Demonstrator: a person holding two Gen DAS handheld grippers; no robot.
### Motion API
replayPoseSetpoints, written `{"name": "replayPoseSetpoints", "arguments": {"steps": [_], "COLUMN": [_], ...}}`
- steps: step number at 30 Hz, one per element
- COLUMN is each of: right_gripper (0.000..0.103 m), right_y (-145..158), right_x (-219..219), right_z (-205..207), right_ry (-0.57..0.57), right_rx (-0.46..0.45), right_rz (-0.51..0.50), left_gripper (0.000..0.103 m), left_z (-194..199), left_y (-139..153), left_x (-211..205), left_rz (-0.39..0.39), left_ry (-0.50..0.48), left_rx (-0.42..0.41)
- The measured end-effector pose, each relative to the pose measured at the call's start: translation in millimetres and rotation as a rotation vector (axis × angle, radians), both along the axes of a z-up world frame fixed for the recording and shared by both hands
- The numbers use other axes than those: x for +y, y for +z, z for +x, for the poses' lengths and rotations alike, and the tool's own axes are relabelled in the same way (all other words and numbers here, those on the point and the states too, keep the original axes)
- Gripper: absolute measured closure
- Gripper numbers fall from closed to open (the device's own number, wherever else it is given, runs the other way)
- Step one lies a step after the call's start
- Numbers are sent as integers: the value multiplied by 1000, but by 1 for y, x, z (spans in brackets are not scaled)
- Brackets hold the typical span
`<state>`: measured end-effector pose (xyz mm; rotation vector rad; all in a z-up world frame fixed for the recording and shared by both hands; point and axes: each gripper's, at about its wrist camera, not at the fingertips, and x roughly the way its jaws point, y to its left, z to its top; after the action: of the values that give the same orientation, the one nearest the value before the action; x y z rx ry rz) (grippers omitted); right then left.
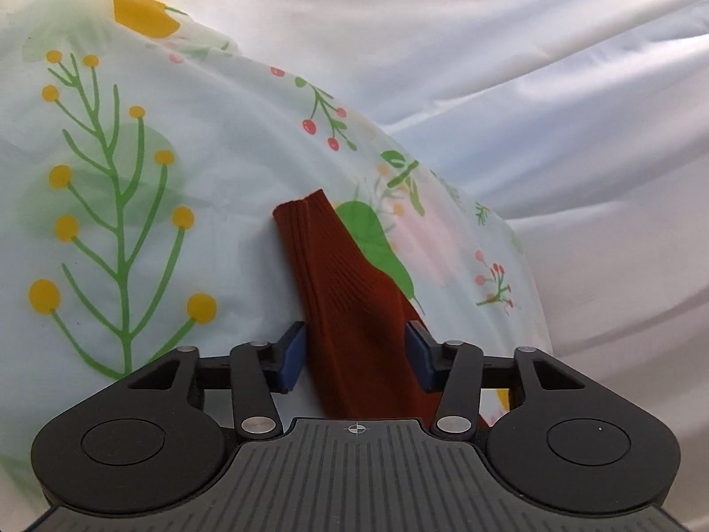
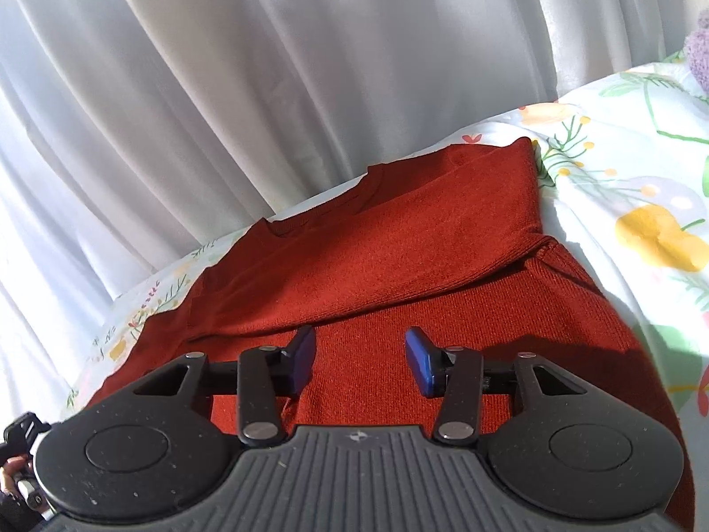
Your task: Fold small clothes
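Observation:
A rust-red knit sweater (image 2: pixel 399 266) lies on a floral sheet (image 2: pixel 629 177). In the right wrist view its right sleeve is folded across the chest, neckline toward the curtain. My right gripper (image 2: pixel 359 354) is open just above the sweater's body, holding nothing. In the left wrist view the other sleeve (image 1: pixel 336 283) runs away from me, its ribbed cuff at the far end. My left gripper (image 1: pixel 356 354) has its blue pads either side of this sleeve, touching its edges; the jaws stand fairly wide.
White curtains (image 2: pixel 221 88) hang behind the bed edge. A purple fuzzy item (image 2: pixel 698 53) sits at the far right. The floral sheet (image 1: pixel 133 199) spreads left of the sleeve, with white fabric (image 1: pixel 531 66) beyond it.

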<state>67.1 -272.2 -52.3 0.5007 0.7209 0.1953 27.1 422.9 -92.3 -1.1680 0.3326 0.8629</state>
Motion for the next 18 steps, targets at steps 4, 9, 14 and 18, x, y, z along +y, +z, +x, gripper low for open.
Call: {"name": "replayPoseSetpoints", "arguments": {"steps": [4,9,14,18], "right_gripper": [63,66,67,67], "right_y": [1,2,7,12], "right_x": [2,2,-4,-8], "right_z": [3,4,0,-5], "right_ry": [-7,-8,-26,-45], "right_rx": [3,7,-9,-25], "right_rz": [-13,-16,-10,-2], "left_gripper": [94,95,95,95], "left_z": [-3,-1,42,97], "left_y": [-12,5,67,121], "left_x": [12,3,-52,-151], "left_rz": [-25,58,276,451], "left_ry": [32,-30,-286,-663], "left_rx": [16,5,-71,-206]}}
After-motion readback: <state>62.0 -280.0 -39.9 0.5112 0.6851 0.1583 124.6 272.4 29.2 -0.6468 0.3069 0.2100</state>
